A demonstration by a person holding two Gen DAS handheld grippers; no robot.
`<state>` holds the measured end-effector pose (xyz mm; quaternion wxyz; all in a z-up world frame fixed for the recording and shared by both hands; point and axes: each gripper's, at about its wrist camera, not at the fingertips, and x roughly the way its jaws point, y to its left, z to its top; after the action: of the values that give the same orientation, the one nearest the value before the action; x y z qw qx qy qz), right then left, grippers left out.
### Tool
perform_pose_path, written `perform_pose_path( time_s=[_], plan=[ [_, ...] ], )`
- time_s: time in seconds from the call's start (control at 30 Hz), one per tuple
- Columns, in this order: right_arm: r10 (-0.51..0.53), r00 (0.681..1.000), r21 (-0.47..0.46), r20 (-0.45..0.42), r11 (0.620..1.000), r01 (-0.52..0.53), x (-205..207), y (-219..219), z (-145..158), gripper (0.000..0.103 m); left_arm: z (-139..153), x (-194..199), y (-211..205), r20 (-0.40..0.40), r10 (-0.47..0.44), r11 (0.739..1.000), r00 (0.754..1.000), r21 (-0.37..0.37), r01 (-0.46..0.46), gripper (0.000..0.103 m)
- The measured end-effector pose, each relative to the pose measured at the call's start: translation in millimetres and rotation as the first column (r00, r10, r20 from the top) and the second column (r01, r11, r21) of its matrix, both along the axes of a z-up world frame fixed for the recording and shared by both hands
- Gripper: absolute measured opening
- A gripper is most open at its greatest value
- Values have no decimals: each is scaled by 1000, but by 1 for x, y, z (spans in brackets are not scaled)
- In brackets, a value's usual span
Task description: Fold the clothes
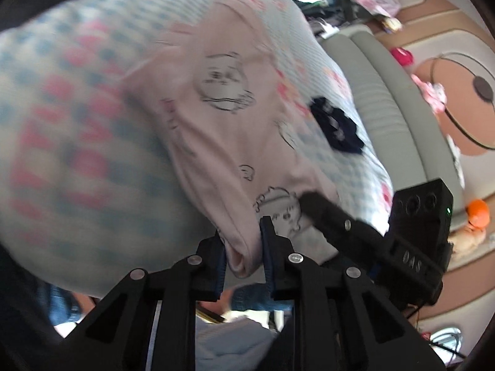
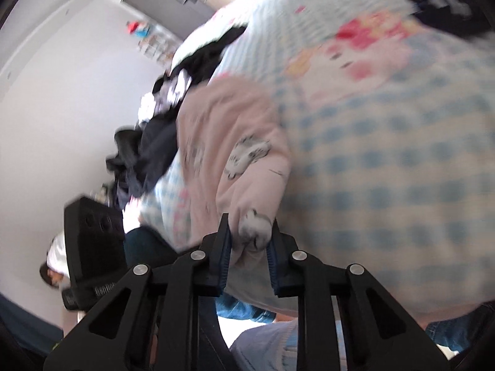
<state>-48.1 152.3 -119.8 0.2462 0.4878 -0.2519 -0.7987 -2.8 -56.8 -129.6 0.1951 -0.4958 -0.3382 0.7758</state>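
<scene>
So the bed [image 1: 77, 117] has a blue-and-white checked cover with pink and red cartoon prints all over it, pretty blurry in both views. Lying on it is a pale pink garment [image 1: 222, 117] with little line-drawn cartoon faces, spread out across the middle. A small dark navy piece [image 1: 337, 126] sits on the cover just beside the pink one, toward the grey padded headboard [image 1: 380, 92]. In the right wrist view there's a heap of dark clothes [image 2: 164, 130] piled at the far edge of the cover, touching the pink garment.
</scene>
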Motion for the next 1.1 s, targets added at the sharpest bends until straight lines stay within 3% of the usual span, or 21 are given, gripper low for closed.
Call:
perform_pose_path(
  time_s=[0.1, 0.23, 0.33, 0.4, 0.47, 0.5, 0.53, 0.57, 0.67, 0.93, 1.03, 1.1],
  plan=[
    [-41, 998, 18, 43, 999, 40, -3, 11, -11, 21, -6, -2, 9, 17, -4, 1000, 1000, 11, 4, 28],
    [-35, 985, -99, 169, 994, 52, -4, 8, -44, 48, -17, 6, -12, 47, 99, 995, 994, 10, -100, 35],
    [27, 982, -122, 187, 993, -4, -7, -12, -55, 50, -15, 5, -29, 33, 168, 986, 985, 15, -169, 37],
    [55, 982, -107, 180, 994, -36, -9, -28, -58, 56, -14, -3, -26, 14, 154, 988, 988, -7, -154, 35],
    [48, 987, -77, 153, 996, -36, -13, -38, -58, 52, -16, -10, -22, 10, 129, 991, 992, -26, -129, 33],
    [43, 989, -58, 140, 998, -35, -14, -42, -58, 43, -15, -10, -16, 9, 107, 994, 994, -25, -106, 27],
    [37, 991, -31, 127, 999, -33, -13, -42, -57, 27, -14, -10, -9, 9, 84, 996, 996, -25, -84, 25],
    [32, 993, -14, 111, 999, -31, -12, -39, -54, 21, -14, -11, -2, 8, 62, 998, 998, -24, -62, 25],
    [-18, 999, 10, 46, 1000, 17, -3, -20, -36, 14, -11, -12, 18, 7, -5, 1000, 1000, -21, 5, 25],
    [-146, 989, 150, -20, 978, 147, 5, 36, -8, 13, 35, -10, 53, -98, -107, 990, 989, -104, 97, 28],
    [-186, 982, 205, -36, 960, 190, 8, 56, -2, 19, 58, -13, 64, -156, -154, 980, 976, -148, 131, 28],
    [-212, 976, 240, -47, 946, 217, 9, 70, 2, 33, 75, -17, 70, -210, -192, 971, 959, -182, 154, 29]
  ],
)
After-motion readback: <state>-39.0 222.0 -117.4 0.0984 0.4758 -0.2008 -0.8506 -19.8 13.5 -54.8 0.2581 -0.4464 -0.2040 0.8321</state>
